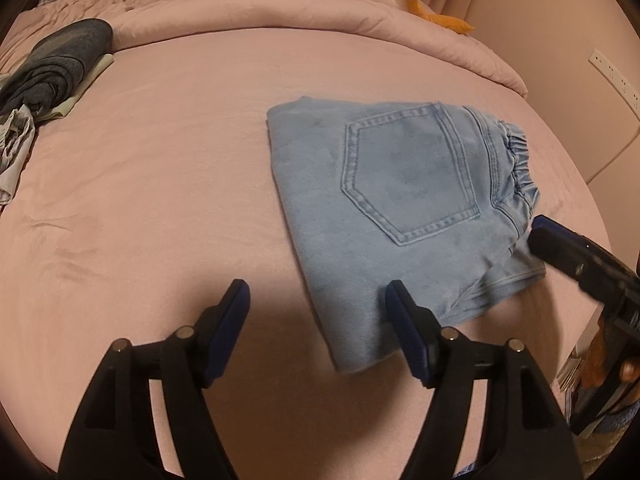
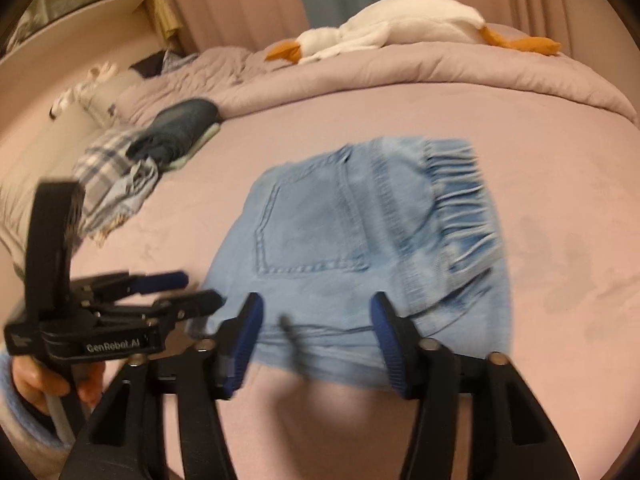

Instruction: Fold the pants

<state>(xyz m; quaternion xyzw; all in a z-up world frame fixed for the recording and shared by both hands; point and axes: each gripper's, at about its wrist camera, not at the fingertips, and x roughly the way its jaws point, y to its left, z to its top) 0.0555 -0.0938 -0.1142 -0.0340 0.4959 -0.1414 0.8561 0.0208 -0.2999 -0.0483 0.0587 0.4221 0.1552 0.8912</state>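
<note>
Your left hand-held gripper [image 1: 316, 300] hangs released over the bed [image 1: 160, 160], one finger above the folded pants [image 1: 400, 200] near the bed's near edge; your right hand-held gripper [image 2: 316, 314] hovers released above them.

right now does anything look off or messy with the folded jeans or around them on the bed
The folded jeans lie flat in a fairly neat bundle, released, with both grippers open. The only untidy spot is the loose heap of clothes at the far left of the bed, unfolded beside them.
</note>
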